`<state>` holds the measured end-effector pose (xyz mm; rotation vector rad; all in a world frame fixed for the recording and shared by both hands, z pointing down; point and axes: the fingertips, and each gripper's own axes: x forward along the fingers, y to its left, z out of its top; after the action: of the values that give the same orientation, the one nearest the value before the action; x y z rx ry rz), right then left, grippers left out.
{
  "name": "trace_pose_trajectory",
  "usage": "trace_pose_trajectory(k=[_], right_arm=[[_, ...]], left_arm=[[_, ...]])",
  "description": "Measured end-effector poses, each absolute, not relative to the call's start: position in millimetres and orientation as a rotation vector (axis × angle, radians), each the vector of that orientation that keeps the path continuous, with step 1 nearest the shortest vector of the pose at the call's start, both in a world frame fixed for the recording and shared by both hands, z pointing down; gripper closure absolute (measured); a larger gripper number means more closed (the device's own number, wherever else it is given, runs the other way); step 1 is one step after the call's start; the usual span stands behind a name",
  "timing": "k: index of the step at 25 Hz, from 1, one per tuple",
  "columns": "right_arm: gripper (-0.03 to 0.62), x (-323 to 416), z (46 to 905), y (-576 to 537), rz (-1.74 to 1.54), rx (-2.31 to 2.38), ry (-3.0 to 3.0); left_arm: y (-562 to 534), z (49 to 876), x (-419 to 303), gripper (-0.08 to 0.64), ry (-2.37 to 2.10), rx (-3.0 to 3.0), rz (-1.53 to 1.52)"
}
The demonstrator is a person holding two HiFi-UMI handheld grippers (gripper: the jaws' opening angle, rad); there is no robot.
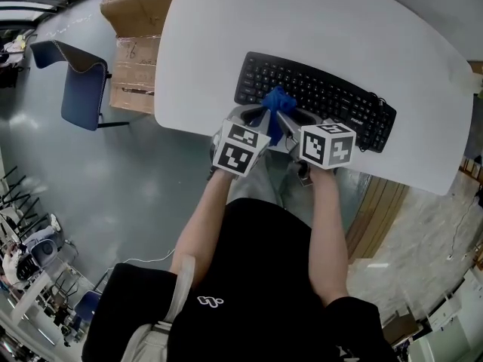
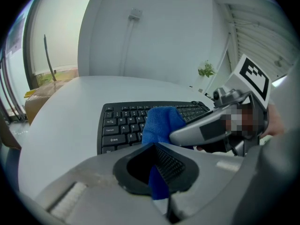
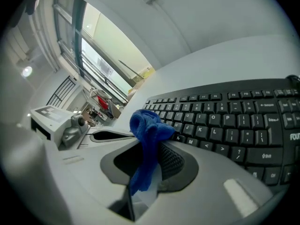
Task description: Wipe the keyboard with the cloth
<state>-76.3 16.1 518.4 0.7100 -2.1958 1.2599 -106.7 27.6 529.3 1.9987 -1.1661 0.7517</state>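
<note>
A black keyboard (image 1: 332, 96) lies on the white table (image 1: 302, 21) near its front edge. A blue cloth (image 1: 275, 102) is bunched over the keyboard's near-left keys, held between both grippers. My left gripper (image 1: 263, 115) is shut on one end of the cloth (image 2: 161, 123), a blue strip running down between its jaws. My right gripper (image 1: 287, 118) is shut on the other end of the cloth (image 3: 147, 135), which drapes into its jaws. In the left gripper view the right gripper (image 2: 211, 125) lies across the keyboard (image 2: 124, 121). The keyboard (image 3: 234, 121) fills the right gripper view.
Cardboard boxes (image 1: 136, 29) stand on the floor left of the table, and a blue chair (image 1: 83, 89) is further left. The person's arms and black shirt fill the lower head view. A window wall shows in the right gripper view.
</note>
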Motion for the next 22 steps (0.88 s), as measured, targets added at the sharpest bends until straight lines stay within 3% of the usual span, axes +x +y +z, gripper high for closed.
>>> trace_pose_trajectory(k=[22], right_arm=[[0.5,-22.8,514.8,12.8,1.296,0.757,-2.196]], left_arm=[[22.7,525.0,-53.8,0.561,-1.113,2.037,0.8]])
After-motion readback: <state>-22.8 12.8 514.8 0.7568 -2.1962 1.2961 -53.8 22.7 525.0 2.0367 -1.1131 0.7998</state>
